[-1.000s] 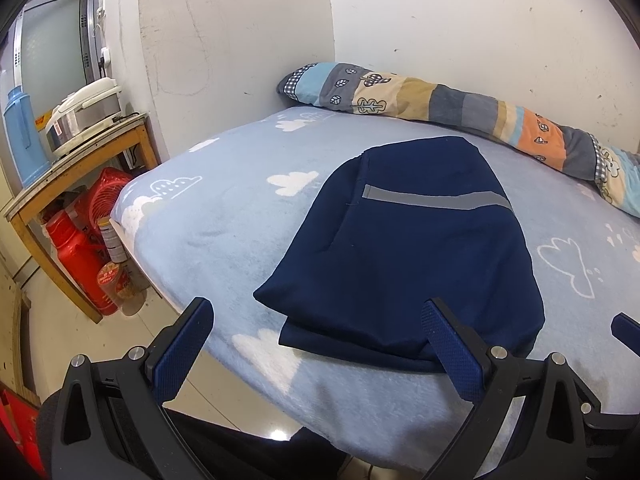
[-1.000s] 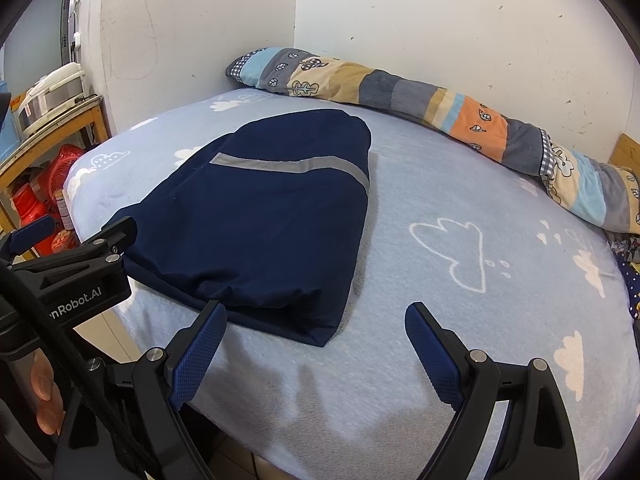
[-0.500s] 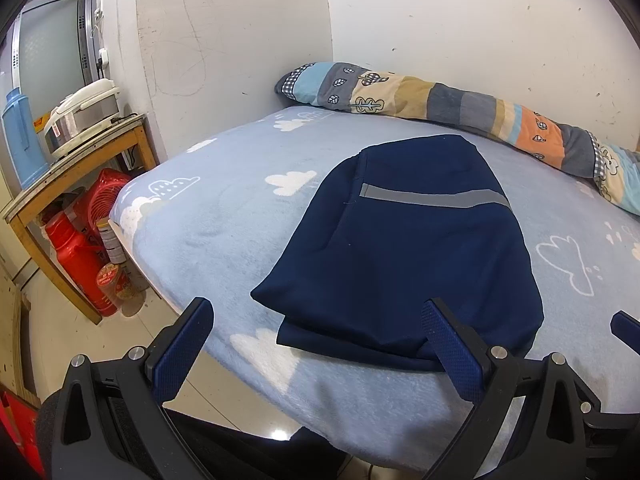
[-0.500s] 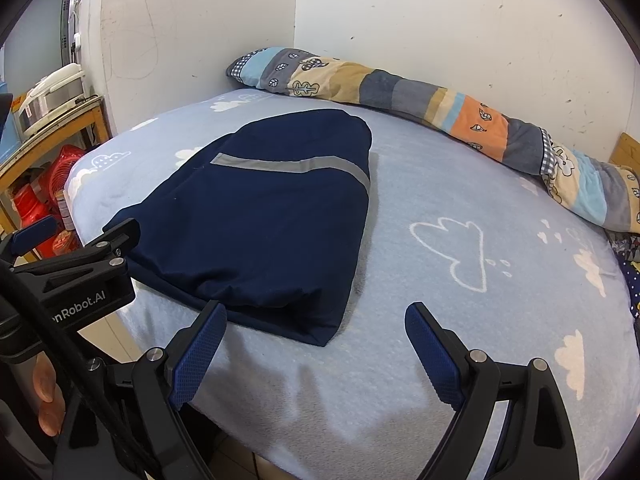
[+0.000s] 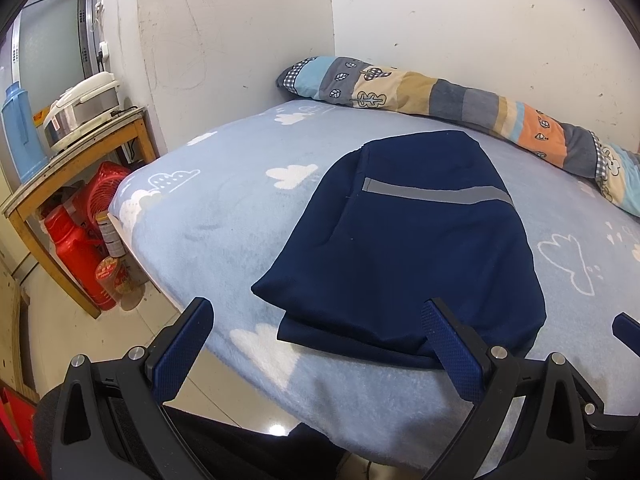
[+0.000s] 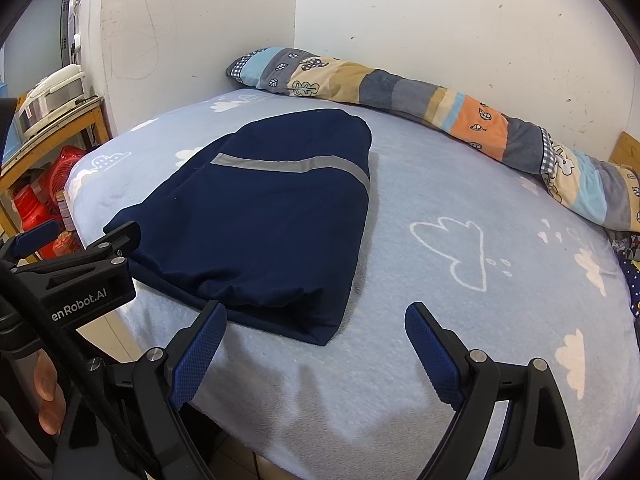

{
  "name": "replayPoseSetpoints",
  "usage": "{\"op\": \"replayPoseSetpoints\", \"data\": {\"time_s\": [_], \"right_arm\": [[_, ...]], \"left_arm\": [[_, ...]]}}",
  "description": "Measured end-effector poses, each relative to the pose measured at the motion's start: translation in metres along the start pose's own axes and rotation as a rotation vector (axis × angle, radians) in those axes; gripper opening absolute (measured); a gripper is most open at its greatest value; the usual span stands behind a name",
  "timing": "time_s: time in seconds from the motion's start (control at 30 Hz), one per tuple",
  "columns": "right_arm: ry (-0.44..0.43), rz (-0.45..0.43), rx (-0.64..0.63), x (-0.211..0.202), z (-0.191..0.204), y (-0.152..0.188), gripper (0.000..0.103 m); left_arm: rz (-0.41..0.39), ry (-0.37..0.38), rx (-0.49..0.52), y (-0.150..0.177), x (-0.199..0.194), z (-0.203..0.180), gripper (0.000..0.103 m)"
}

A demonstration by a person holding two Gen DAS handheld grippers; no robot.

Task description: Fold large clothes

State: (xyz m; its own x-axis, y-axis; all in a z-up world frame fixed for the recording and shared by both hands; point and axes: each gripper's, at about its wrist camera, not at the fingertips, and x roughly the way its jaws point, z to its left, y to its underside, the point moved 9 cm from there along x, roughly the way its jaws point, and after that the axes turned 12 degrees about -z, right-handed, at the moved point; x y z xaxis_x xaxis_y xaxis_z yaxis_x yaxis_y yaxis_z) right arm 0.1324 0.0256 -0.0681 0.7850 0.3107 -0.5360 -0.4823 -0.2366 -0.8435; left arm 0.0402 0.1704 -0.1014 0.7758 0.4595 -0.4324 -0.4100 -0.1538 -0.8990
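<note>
A navy garment [image 5: 404,248] with a grey reflective stripe lies folded into a compact bundle on the light blue cloud-print bed [image 5: 224,208]. In the right wrist view the same garment [image 6: 264,216] sits left of centre on the bed [image 6: 460,200]. My left gripper [image 5: 316,332] hovers open just short of the bundle's near edge, holding nothing. My right gripper [image 6: 316,336] is open too, empty, near the bundle's front right corner. The left gripper's body [image 6: 76,276] shows at the left of the right wrist view, with a hand [image 6: 48,392] below it.
A long patchwork bolster [image 5: 460,104] lies along the far wall. Left of the bed stands a wooden side table [image 5: 76,152] with a rice cooker [image 5: 80,108] and a blue flask [image 5: 22,132]; red containers [image 5: 76,248] sit under it. The bed's near edge drops to a tiled floor.
Both grippers have drifted back slightly from the bundle, staying open. The garment has not moved.
</note>
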Motion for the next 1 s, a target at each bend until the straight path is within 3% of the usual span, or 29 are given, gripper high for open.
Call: {"op": "replayPoseSetpoints", "data": {"time_s": [1.0], "right_arm": [[0.003, -0.001, 0.0, -0.0014, -0.0001, -0.0005, 0.094]], "left_arm": [[0.009, 0.014, -0.001, -0.0006, 0.0019, -0.0022, 0.103]]}}
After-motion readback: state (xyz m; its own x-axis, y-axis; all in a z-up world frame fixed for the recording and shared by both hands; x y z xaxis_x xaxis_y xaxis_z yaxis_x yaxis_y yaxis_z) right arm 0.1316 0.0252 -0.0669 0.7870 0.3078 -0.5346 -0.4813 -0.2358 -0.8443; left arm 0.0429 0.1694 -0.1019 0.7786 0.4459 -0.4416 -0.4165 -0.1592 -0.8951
